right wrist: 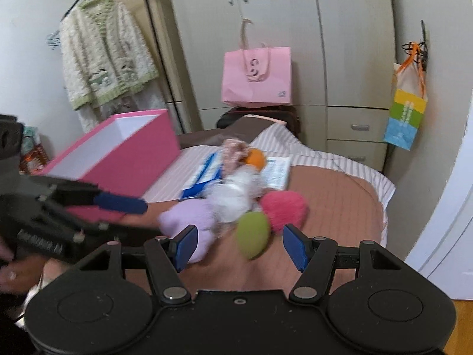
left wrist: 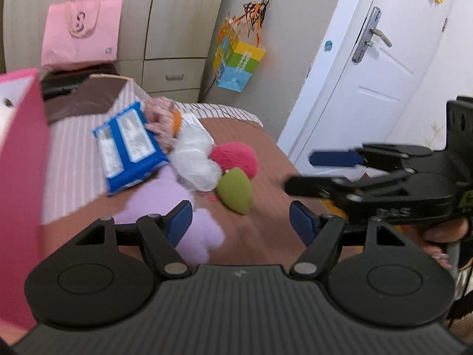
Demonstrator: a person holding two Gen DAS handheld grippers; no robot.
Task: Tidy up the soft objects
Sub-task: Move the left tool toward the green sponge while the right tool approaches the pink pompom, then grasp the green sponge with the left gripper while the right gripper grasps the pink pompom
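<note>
Left gripper (left wrist: 241, 222) and right gripper (right wrist: 239, 244) both spread, empty, above soft toy pile (right wrist: 236, 198) beside pink box (right wrist: 124, 153) on bed (right wrist: 340, 195).

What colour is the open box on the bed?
Pink box with a white inside, clearest in the right wrist view.

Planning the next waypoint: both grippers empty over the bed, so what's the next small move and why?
Probably ease the right gripper forward onto the green plush: it is open, empty, with the plush lying nearest between its fingers, and the pink box stands open to receive it.
</note>
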